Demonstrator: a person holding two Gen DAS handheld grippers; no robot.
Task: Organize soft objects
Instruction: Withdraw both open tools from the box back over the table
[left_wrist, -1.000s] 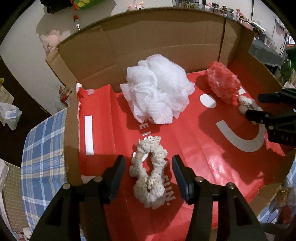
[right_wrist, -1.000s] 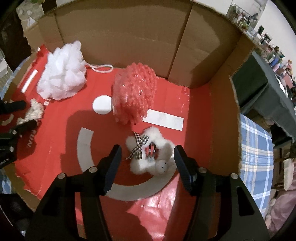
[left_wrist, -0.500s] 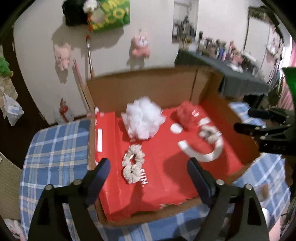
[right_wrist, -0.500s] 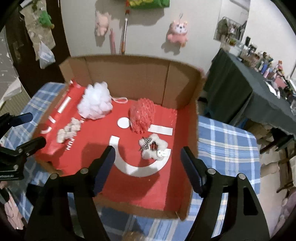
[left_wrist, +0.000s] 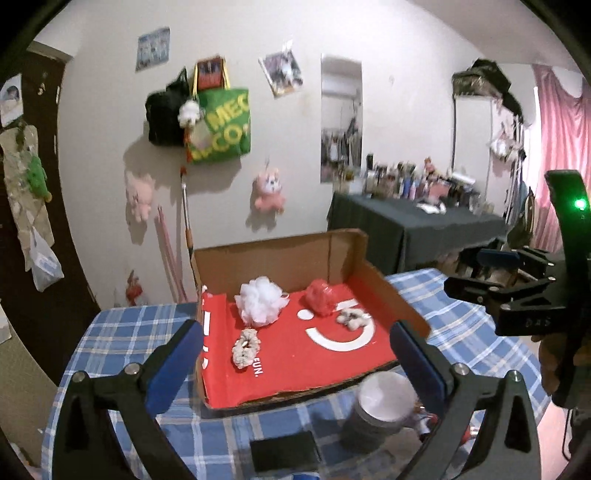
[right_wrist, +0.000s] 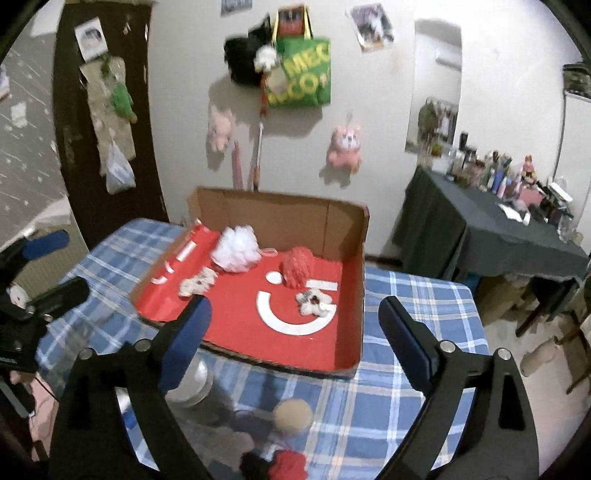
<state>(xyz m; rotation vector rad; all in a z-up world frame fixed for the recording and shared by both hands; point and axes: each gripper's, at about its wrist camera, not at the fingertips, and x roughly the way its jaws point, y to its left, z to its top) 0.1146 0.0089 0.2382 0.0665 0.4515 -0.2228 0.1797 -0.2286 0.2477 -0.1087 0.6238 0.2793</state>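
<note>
Both pairs of tongs hang above the near edge of the blue plaid-covered table (left_wrist: 122, 332), empty: the left tongs (left_wrist: 295, 354) and the right tongs (right_wrist: 295, 332) have their blue-padded jaws spreading apart, with nothing between them. The soft things all lie inside the shallow cardboard box with a red printed floor (right_wrist: 354, 332): a white mesh bath pouf (left_wrist: 260, 301) and a red mesh bath pouf (left_wrist: 319, 297) towards the back wall, a cream knitted scrunchie (left_wrist: 245, 347) near the front left, and a small white plush toy with a checked ribbon (right_wrist: 314, 302) on the white printed arc. From here the risk seems to lie outside the box. A silver-lidded round tin (left_wrist: 382, 400) stands just in front of the box's front edge, and a careless sweep of either arm could knock it. A small round tan object (right_wrist: 293, 413) and a red-and-black item (right_wrist: 275, 463) also sit near the table's front edge; they are blurred, so whether they are soft things left unsorted is unclear.
</note>
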